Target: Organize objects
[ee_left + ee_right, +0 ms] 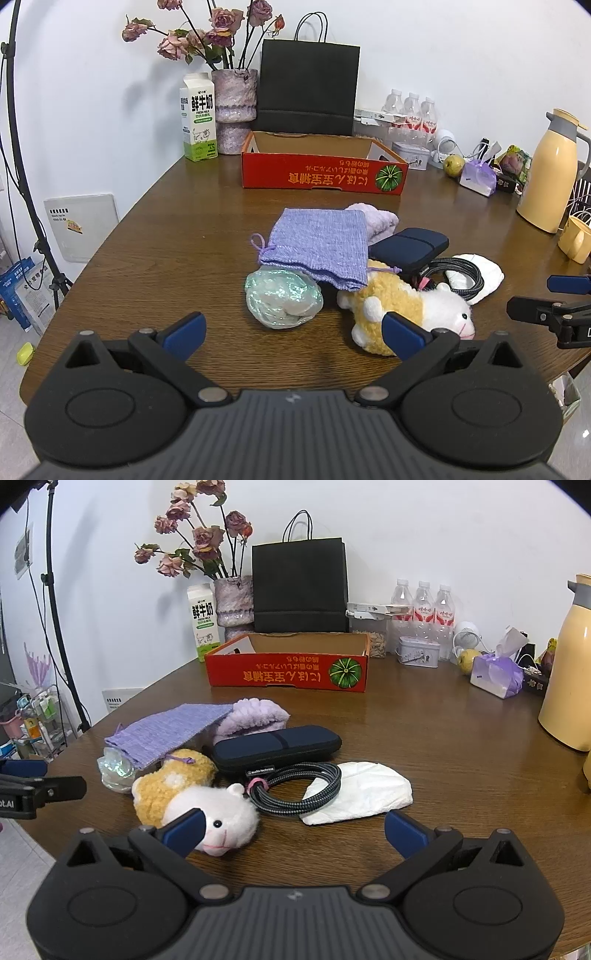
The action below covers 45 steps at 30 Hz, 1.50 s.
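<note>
A heap of objects lies mid-table: a purple knit pouch (321,243) (166,731), a fluffy lilac cloth (255,716), an iridescent crumpled bag (282,297), a yellow-white plush (406,310) (199,801), a navy case (408,245) (277,747), a coiled braided cable (299,790) and a white folded pad (358,792). An empty red cardboard box (321,177) (288,674) stands behind. My left gripper (293,336) is open and empty, just before the bag and plush. My right gripper (293,832) is open and empty, before the plush, cable and pad.
Along the wall stand a milk carton (198,118), a vase of dried roses (234,110), a black paper bag (308,88), water bottles (424,605), a tin (419,651), a purple tissue pack (496,674) and a yellow thermos (550,173). A light stand (22,147) is left.
</note>
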Tool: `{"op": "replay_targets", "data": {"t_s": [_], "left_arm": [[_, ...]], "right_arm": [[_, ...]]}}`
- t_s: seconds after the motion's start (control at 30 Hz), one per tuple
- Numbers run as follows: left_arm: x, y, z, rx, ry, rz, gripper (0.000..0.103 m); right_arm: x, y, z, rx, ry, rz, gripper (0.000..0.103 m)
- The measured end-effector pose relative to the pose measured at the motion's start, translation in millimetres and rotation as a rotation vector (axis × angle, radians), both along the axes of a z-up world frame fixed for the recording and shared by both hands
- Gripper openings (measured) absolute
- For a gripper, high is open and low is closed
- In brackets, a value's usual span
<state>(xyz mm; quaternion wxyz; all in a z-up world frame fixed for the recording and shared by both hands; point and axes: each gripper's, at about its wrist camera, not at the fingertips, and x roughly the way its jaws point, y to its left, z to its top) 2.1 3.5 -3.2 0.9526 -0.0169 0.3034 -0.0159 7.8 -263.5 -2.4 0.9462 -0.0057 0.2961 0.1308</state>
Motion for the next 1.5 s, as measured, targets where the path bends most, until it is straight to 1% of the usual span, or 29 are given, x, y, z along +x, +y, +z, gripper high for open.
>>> {"op": "replay_targets", "data": {"t_s": [0.63, 0.93, 1.1, 1.33, 1.5], "left_arm": [[22, -9, -16, -0.007, 0.021, 0.002, 0.103], [28, -6, -19, -0.009, 0.029, 0.017, 0.103], [26, -1, -17, -0.004, 0.021, 0.031, 0.103], [22, 10, -17, -0.004, 0.020, 0.053, 0.103], [17, 20, -19, -0.006, 0.031, 0.069, 0.103]], "right_arm": [[16, -11, -12, -0.005, 0.018, -0.019, 0.103], [22, -11, -15, 0.005, 0.027, -0.001, 0.103], [23, -3, -14, 0.013, 0.020, 0.043, 0.103], [27, 24, -13, 0.000, 0.013, 0.125, 0.103], [32, 45, -15, 0.002, 0.011, 0.221, 0.103]]}}
